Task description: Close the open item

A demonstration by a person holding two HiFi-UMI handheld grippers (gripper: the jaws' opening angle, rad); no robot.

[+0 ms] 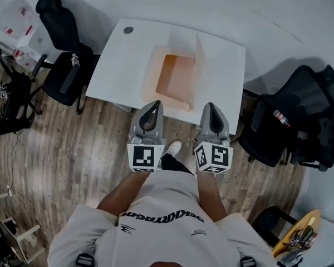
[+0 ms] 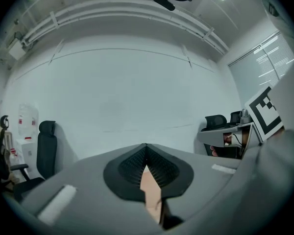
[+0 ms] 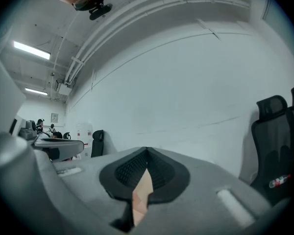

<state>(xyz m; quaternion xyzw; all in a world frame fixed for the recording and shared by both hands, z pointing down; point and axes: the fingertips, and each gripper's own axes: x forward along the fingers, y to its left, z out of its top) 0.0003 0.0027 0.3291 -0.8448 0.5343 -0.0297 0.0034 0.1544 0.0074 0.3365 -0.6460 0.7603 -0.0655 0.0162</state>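
Observation:
An open box with an orange-brown inside lies on the white table. One flap stands upright along its right side, and pale flaps spread out at the left and front. My left gripper hovers just short of the table's near edge, in front of the box's left corner, jaws together and empty. My right gripper hangs level with it, before the right corner, also shut. In the left gripper view the left gripper points at a bare white wall; the right gripper does the same in the right gripper view.
A black office chair stands at the table's left end and another black chair at its right. A round grommet marks the table's far left corner. The floor is wood planks, and the person's shoe shows between the grippers.

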